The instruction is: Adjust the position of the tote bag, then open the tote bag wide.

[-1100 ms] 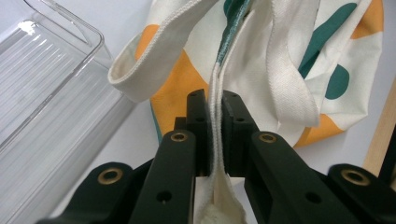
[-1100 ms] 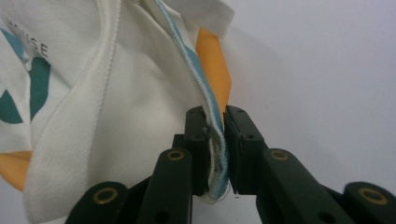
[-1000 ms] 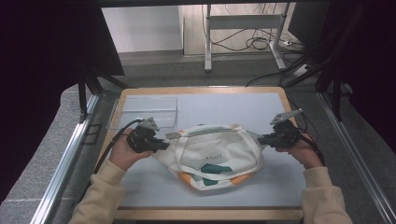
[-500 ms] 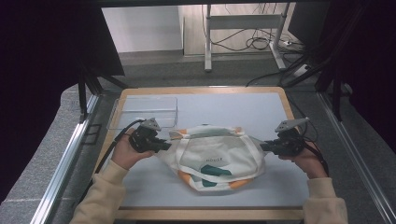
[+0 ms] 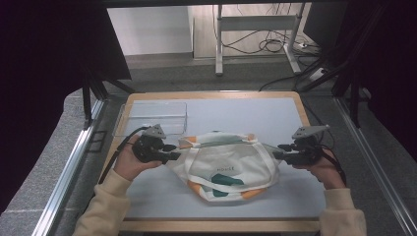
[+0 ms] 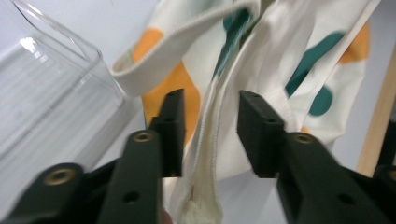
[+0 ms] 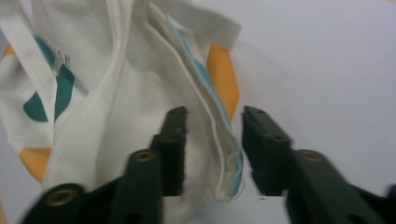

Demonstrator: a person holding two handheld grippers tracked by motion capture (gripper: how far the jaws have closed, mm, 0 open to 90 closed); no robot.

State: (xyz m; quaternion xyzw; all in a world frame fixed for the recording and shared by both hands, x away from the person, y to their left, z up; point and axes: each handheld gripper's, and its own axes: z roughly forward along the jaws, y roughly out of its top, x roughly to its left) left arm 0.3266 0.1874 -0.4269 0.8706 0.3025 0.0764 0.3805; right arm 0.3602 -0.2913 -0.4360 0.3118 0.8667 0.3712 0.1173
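A white tote bag (image 5: 223,167) with orange and green patches lies flat on the pale table mat (image 5: 246,113); its straps fall across its front. My left gripper (image 5: 172,152) is at the bag's left end and my right gripper (image 5: 280,151) at its right end. In the left gripper view the jaws (image 6: 210,100) have just been opening, and the bag's stitched seam (image 6: 205,140) hangs loose between them. In the right gripper view the jaws (image 7: 215,114) have also just been opening, with the bag's folded edge (image 7: 224,154) in the gap. Neither pair of pads presses the cloth.
A clear plastic tray (image 5: 152,118) stands at the back left of the mat, just behind my left hand. The table's wooden rim (image 5: 221,226) runs along the near side. Metal rails flank the table, and cables lie on the floor beyond it.
The bag was stretched between both grippers; it now lies slacker and flatter on the mat. The right gripper has sunk slightly toward the near edge.
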